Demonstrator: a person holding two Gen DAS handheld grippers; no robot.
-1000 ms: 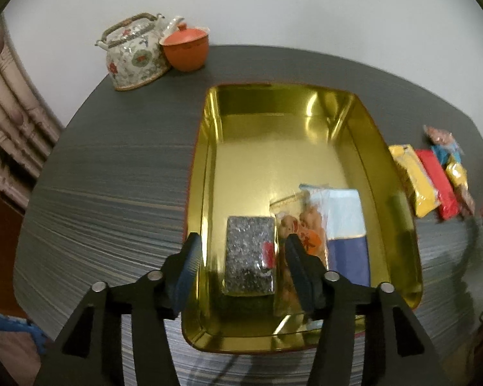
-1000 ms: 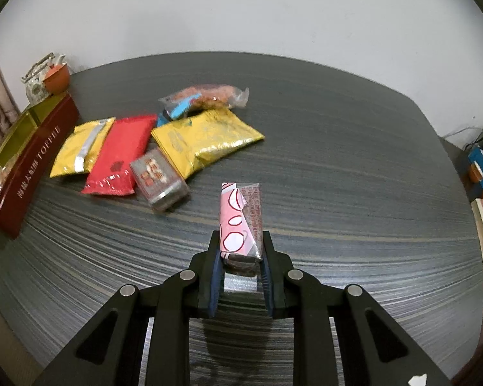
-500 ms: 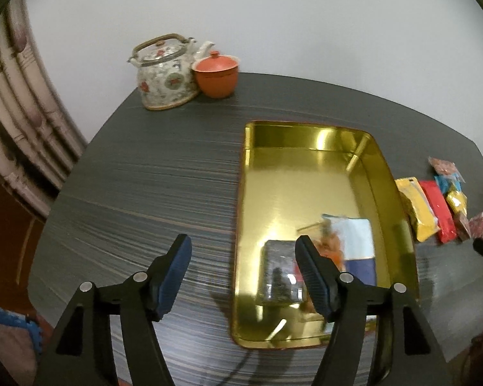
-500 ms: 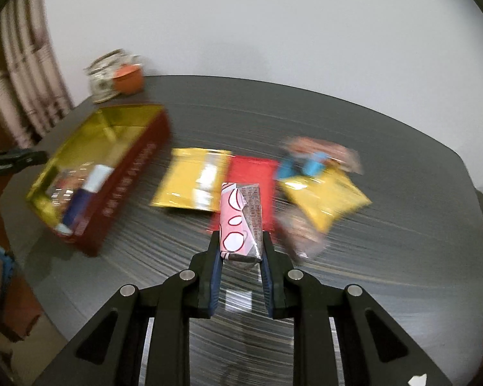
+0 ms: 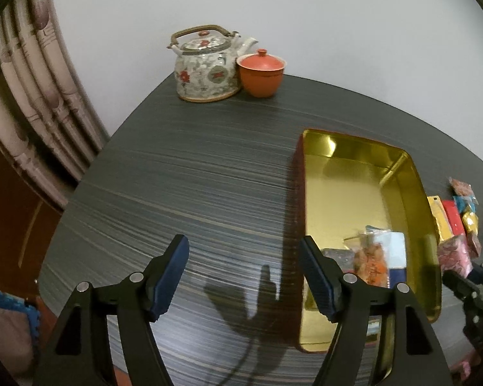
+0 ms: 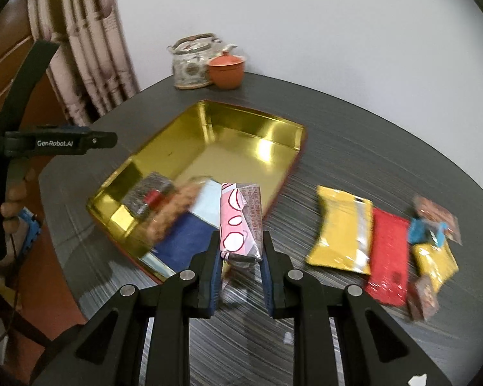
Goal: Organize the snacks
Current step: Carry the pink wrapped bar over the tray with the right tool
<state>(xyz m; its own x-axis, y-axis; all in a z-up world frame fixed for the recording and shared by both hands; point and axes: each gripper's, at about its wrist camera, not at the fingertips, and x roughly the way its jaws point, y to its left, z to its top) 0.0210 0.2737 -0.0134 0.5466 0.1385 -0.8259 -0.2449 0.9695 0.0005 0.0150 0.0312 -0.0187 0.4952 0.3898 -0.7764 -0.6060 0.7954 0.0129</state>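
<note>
My right gripper [image 6: 240, 257] is shut on a pink-and-white snack pack [image 6: 238, 212], held above the table just off the near right side of the gold tin [image 6: 209, 104]. Inside the tin lie a glittery dark pack [image 6: 148, 193], an orange snack bag [image 6: 174, 212] and a blue-and-white pack [image 6: 190, 238]. My left gripper [image 5: 244, 276] hangs over bare table left of the tin [image 5: 418, 186]; its jaws are opening with nothing between them. A yellow pack [image 6: 341, 228], a red pack [image 6: 389, 254] and several smaller snacks lie on the table to the right.
A flowered teapot [image 5: 206, 64] and an orange lidded cup [image 5: 260, 74] stand at the far edge of the dark round table [image 5: 193, 177]. A curtain [image 5: 32, 96] hangs off to the left. A person's hand [image 6: 13, 196] holds the left gripper's handle.
My left gripper has pulled back left, off the tin, and its jaws have widened. My right gripper has carried the pink pack leftward from the open table to the tin's side.
</note>
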